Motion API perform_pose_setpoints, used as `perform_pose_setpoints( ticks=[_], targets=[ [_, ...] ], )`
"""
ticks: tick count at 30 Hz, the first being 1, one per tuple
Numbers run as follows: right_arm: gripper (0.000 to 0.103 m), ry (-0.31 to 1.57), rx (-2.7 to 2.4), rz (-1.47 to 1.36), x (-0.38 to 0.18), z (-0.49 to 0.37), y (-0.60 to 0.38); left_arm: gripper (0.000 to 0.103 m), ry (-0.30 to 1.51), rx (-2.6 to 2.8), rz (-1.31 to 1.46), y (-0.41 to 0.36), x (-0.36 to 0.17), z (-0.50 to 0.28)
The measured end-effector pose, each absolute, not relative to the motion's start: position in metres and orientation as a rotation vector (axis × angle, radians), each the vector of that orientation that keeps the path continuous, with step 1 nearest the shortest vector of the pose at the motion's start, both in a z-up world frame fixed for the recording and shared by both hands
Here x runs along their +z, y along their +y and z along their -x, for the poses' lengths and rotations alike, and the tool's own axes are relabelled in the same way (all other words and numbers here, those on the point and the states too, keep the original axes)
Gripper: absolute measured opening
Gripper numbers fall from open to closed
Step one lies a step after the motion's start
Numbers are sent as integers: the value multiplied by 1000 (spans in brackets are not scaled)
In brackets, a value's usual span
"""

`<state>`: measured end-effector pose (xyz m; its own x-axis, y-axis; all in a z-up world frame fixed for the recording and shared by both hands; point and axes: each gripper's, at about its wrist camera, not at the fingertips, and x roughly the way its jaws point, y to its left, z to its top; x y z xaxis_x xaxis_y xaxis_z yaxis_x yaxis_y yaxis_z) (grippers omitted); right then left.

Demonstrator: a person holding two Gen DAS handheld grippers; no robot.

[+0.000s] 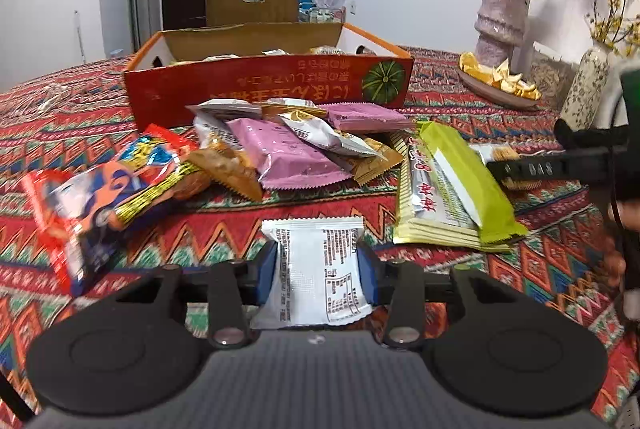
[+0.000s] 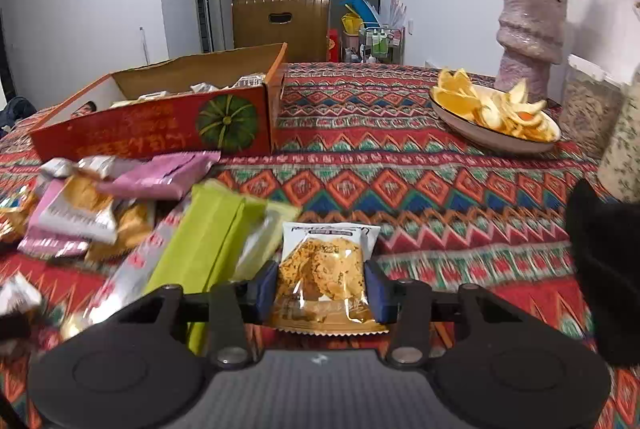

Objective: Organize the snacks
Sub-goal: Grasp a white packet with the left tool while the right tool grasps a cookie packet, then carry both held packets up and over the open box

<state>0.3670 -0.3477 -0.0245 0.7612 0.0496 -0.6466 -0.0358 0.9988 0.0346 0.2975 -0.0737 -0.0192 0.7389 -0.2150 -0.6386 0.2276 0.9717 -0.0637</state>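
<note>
Left wrist view: left gripper, blue pads closed on flat white foil snack packet with black print, held just above patterned red woven cloth of desk. Loose heap of pink, tan and red snack packets beyond, touching open red cardboard box nearer far edge.

Right wrist view: right gripper, jaws clamped on clear-fronted packet of golden crisp biscuit. Long lime-green wrapper just beside, left. White dish of orange peel well apart, toward right edge.

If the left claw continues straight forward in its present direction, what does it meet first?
Probably the pink packet in the snack pile, then the red box. Depth is unclear. The left claw holds a white packet.
</note>
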Motion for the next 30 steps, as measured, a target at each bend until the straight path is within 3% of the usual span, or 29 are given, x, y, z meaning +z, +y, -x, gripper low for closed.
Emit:
perform_pose_setpoints(
  ticks=[16, 30],
  targets=[
    [43, 703, 222, -73, -17, -184, -316, 42, 614, -159, 50, -44, 12, -184],
    [43, 619, 380, -53, 14, -166, -268, 42, 554, -139, 67, -25, 29, -154]
  ],
)
